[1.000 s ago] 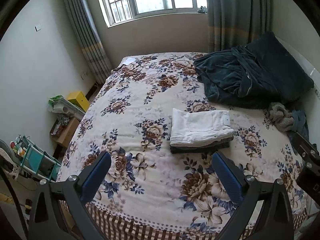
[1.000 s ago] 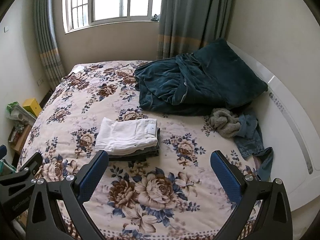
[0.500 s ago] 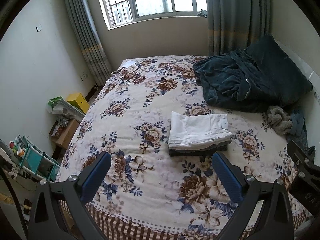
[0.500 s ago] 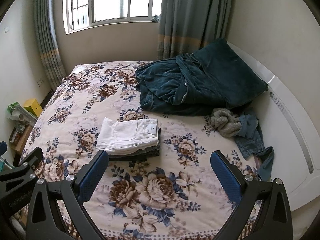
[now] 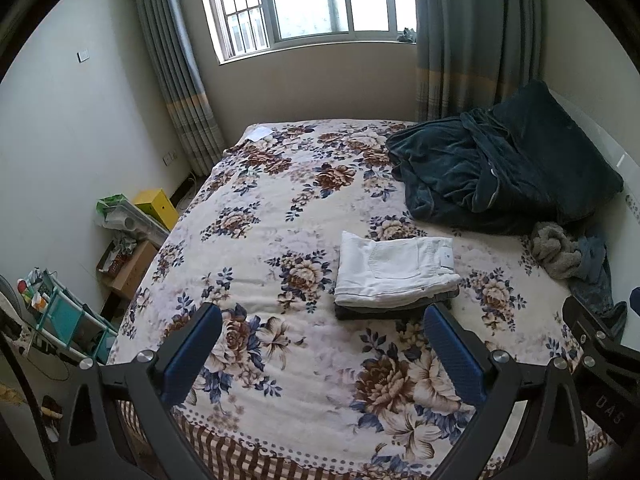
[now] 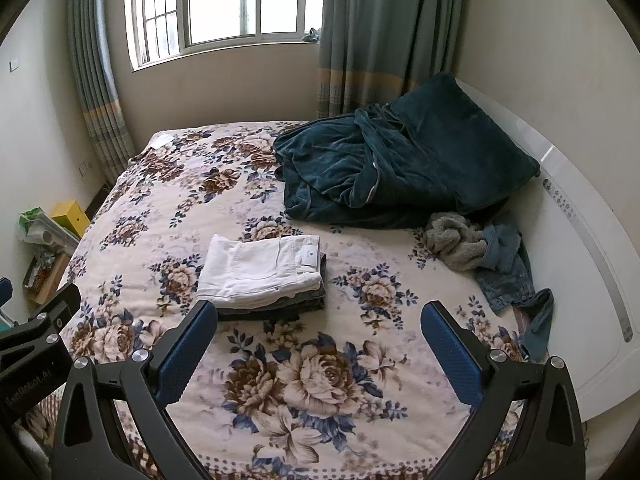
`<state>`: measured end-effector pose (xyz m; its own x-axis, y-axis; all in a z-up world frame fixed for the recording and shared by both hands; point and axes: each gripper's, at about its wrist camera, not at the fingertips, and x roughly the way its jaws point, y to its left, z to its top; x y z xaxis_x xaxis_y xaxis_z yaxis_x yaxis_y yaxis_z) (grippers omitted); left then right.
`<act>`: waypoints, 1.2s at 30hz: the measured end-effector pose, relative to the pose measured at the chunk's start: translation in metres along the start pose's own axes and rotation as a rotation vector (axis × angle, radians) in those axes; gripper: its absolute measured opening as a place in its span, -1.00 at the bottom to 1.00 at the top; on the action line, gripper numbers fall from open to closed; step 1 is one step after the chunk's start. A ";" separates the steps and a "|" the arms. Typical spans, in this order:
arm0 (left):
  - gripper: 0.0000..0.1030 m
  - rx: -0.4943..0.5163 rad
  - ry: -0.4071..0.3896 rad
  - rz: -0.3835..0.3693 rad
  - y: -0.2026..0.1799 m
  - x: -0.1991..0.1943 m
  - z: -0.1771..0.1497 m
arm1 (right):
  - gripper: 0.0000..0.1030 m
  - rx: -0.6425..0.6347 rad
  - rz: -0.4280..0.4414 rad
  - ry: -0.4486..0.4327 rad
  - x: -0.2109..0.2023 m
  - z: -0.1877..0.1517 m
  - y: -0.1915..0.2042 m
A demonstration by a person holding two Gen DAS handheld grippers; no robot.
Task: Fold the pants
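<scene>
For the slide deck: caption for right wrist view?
Open right gripper above floral bedspread; folded white pants stacked on dark pair.

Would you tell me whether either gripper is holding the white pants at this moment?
No, the folded white pants lie on the bed atop a dark garment, while the right gripper and left gripper hover open, apart.

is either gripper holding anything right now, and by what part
Nothing is held. The left gripper and the right gripper are both open above the bed, apart from the folded white pants.
</scene>
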<state>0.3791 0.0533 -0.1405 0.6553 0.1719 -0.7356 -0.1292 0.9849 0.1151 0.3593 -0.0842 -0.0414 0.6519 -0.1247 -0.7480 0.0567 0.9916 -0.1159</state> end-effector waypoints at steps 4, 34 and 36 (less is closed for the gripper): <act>1.00 -0.002 -0.001 0.000 0.000 0.000 0.000 | 1.00 0.004 0.000 0.001 0.001 -0.001 0.001; 1.00 -0.006 0.004 -0.006 -0.001 -0.003 0.000 | 1.00 0.016 0.000 -0.005 -0.004 -0.007 0.000; 1.00 -0.003 -0.004 -0.004 -0.001 -0.004 0.002 | 1.00 0.013 -0.001 -0.005 -0.004 -0.007 -0.001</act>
<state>0.3778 0.0518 -0.1365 0.6585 0.1684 -0.7335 -0.1294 0.9855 0.1101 0.3516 -0.0845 -0.0427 0.6557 -0.1251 -0.7446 0.0667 0.9919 -0.1080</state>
